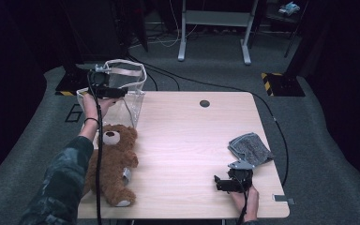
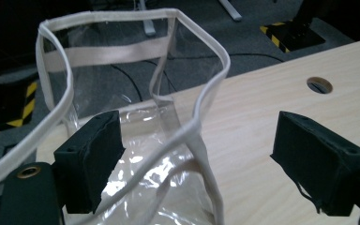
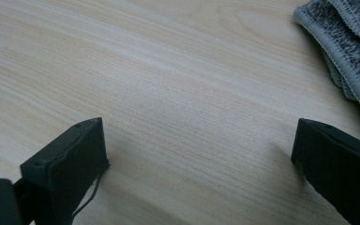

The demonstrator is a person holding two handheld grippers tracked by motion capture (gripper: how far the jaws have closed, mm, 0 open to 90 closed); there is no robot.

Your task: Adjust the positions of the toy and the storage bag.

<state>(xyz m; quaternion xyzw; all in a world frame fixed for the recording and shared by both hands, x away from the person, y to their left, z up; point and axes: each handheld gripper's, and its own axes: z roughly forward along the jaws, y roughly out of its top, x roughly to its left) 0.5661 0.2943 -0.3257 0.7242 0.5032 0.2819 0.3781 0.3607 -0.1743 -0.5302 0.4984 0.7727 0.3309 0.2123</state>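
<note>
A clear plastic bag (image 1: pixel 126 93) with white trim stands open at the table's far left corner. My left gripper (image 1: pixel 107 89) hovers over its near rim, jaws wide apart. In the left gripper view the bag's white edge (image 2: pixel 201 108) runs between the open jaws, touching neither. A brown teddy bear (image 1: pixel 115 161) lies on its back at the near left, beside my left forearm. A grey knitted cloth (image 1: pixel 251 147) lies at the right. My right gripper (image 1: pixel 222 183) rests low over bare wood near the front edge, open, with the cloth (image 3: pixel 347 42) off to its far right.
The wooden table (image 1: pixel 187 140) has a round cable hole (image 1: pixel 204 103) at the back. Cables trail across the grey floor behind. A white desk frame (image 1: pixel 215 28) and black stands with yellow-striped bases (image 1: pixel 281 82) are beyond the table.
</note>
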